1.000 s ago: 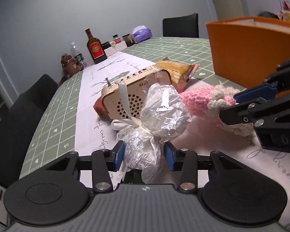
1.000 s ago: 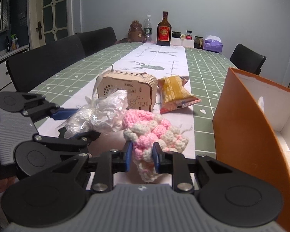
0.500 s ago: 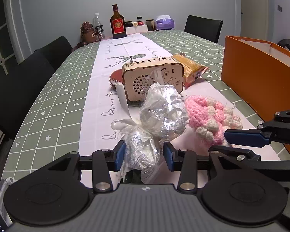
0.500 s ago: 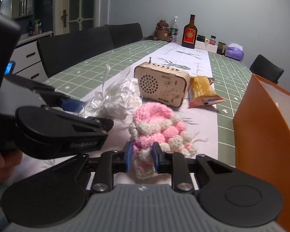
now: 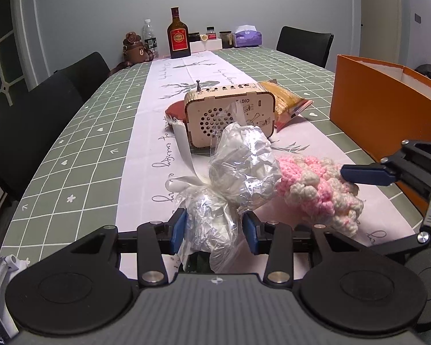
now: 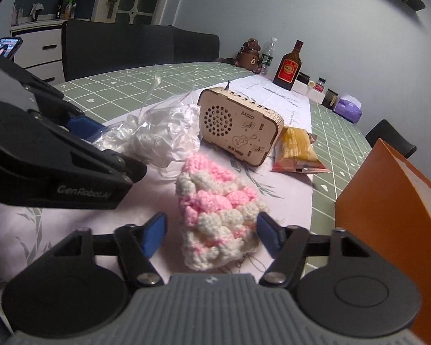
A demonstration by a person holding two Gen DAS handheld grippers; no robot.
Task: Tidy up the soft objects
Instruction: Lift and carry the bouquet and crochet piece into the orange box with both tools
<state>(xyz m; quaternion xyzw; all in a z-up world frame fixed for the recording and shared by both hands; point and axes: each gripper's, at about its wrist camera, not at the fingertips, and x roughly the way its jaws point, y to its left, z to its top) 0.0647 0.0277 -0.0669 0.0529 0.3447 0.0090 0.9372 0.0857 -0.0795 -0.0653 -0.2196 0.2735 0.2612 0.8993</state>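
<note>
- The left gripper [image 5: 214, 227] pinches the plastic-wrapped bundle [image 5: 238, 172], which sits in front of the wooden radio [image 5: 230, 118].
- The right gripper [image 6: 211, 234] is spread wide, its blue pads either side of the pink-and-white knitted piece [image 6: 215, 212]; contact is unclear. The piece lies on the white runner [image 6: 71, 224] in front of the radio.
- Only the left wrist view shows a red item [image 5: 175, 110] behind the radio's left end.
- Only the right wrist view shows a lit phone [image 6: 5, 47], far left of the radio.
- Both views show the orange box [image 5: 382, 115] right of the radio and the snack bag [image 6: 297, 151] beside it.
</note>
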